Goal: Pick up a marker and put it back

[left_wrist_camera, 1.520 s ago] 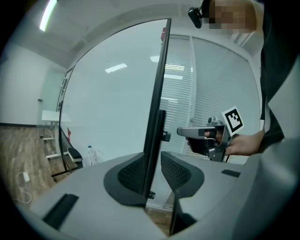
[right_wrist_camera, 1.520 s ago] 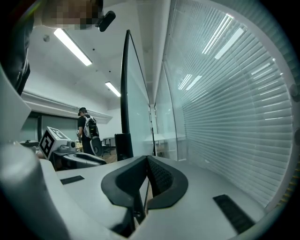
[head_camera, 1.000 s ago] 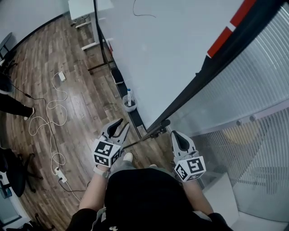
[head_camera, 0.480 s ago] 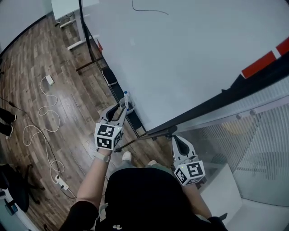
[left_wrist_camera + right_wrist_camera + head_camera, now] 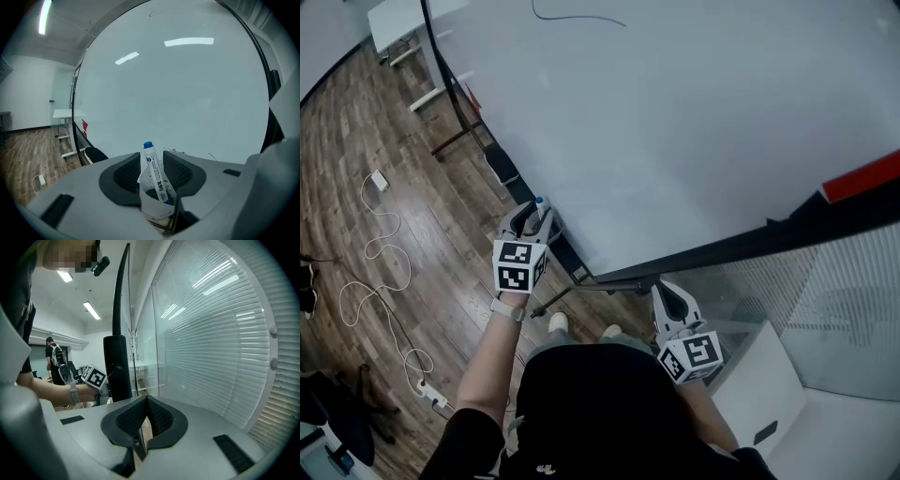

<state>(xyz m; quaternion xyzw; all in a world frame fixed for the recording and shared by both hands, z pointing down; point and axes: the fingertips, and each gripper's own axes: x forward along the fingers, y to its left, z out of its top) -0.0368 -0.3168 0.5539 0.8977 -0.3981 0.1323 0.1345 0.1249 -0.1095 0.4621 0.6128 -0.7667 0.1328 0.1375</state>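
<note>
A white marker with a blue cap (image 5: 154, 173) stands tilted in a small white cup (image 5: 152, 206) at the foot of the whiteboard (image 5: 178, 93). My left gripper (image 5: 152, 161) is open, one jaw on each side of the marker and the cup's rim. In the head view the left gripper (image 5: 530, 223) reaches to the board's lower edge, and the marker's blue cap (image 5: 540, 201) shows just past the fingertips. My right gripper (image 5: 667, 298) hangs low by the person's body. Its jaws (image 5: 146, 401) are shut with nothing between them.
The whiteboard (image 5: 675, 122) fills the upper head view, its black stand legs (image 5: 459, 141) on the wooden floor. A white cable (image 5: 380, 234) and power strip (image 5: 431, 396) lie at left. A glass wall with blinds (image 5: 844, 309) and a white box (image 5: 759, 394) are at right.
My left gripper has moved forward and up to the cup, so the marker now stands between its jaws. The right gripper has barely moved and stays shut.
</note>
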